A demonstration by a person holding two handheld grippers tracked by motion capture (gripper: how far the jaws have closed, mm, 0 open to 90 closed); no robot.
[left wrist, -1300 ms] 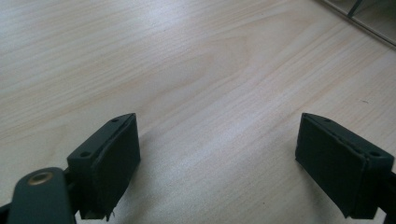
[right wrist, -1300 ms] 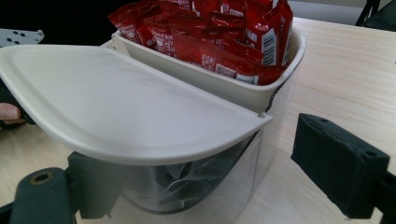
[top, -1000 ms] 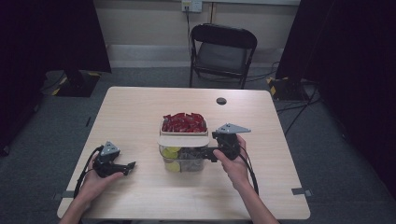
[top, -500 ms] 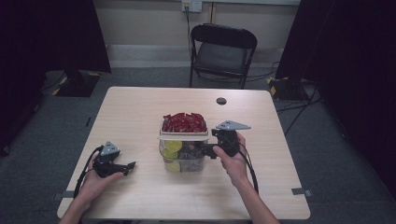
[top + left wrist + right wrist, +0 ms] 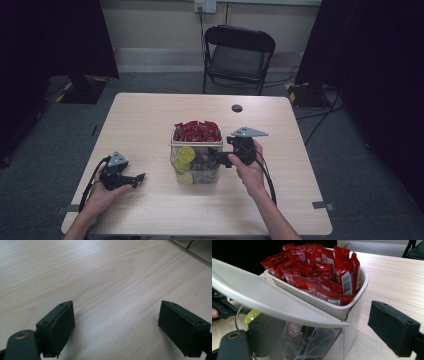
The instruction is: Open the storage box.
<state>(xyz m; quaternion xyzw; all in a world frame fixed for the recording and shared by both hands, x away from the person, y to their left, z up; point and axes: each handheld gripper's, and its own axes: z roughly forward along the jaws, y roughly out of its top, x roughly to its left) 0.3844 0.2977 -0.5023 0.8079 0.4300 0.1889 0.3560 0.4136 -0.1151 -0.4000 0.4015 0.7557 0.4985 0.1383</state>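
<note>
A clear plastic container [image 5: 196, 167] stands mid-table, its cream tray [image 5: 352, 305] packed with red sachets [image 5: 196, 131] [image 5: 317, 267]. Its cream lid [image 5: 262, 300] is tilted up over the front part, where tea bags [image 5: 307, 340] and yellow-green round items [image 5: 186, 154] show through the wall. My right gripper [image 5: 220, 159] [image 5: 329, 335] is open at the container's right side, one jaw under the raised lid and the other outside the wall. My left gripper [image 5: 136, 179] [image 5: 116, 327] rests open low over bare wood at the front left, holding nothing.
A small black round object [image 5: 237, 108] lies near the far edge of the wooden table [image 5: 150, 120]. A black folding chair [image 5: 239, 55] stands behind the table. Cables trail from both grippers toward the near edge.
The lid has lifted, bringing the yellow-green items into view at the container's front. My right gripper has shifted slightly at the lid. The left gripper has not moved.
</note>
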